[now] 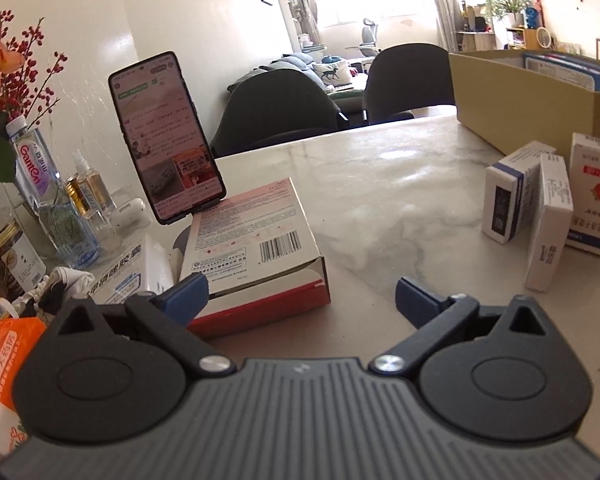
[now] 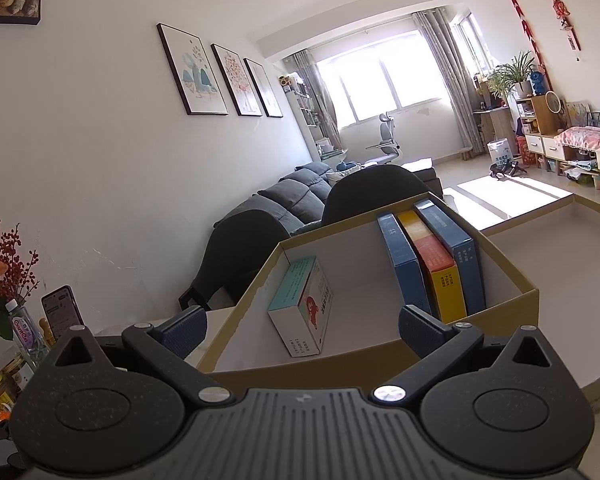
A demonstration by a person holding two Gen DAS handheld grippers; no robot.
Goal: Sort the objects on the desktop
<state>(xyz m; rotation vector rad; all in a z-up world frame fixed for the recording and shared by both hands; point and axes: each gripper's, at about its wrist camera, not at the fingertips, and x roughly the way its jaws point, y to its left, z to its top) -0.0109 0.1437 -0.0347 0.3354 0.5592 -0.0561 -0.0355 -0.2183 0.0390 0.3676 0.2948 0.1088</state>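
Observation:
A flat white-and-red medicine box (image 1: pixel 256 248) lies on the marble table (image 1: pixel 380 200) just ahead of my left gripper (image 1: pixel 300 298). The gripper is open; its left finger (image 1: pixel 188 296) sits at the box's near left corner and its right finger stands clear of the box. Three small white boxes (image 1: pixel 548 216) stand at the right. My right gripper (image 2: pixel 300 332) hovers open and empty over the near rim of a cardboard box (image 2: pixel 340 364). Inside it are a teal-and-white box (image 2: pixel 300 308) and three upright blue and yellow boxes (image 2: pixel 436 272).
A phone (image 1: pixel 168 136) on a stand leans over the flat box's far left corner. Bottles (image 1: pixel 36 164), jars, a white carton (image 1: pixel 136 272) and flowers crowd the left edge by the wall. Two dark chairs (image 1: pixel 284 108) stand behind the table. The cardboard box (image 1: pixel 520 104) fills the far right.

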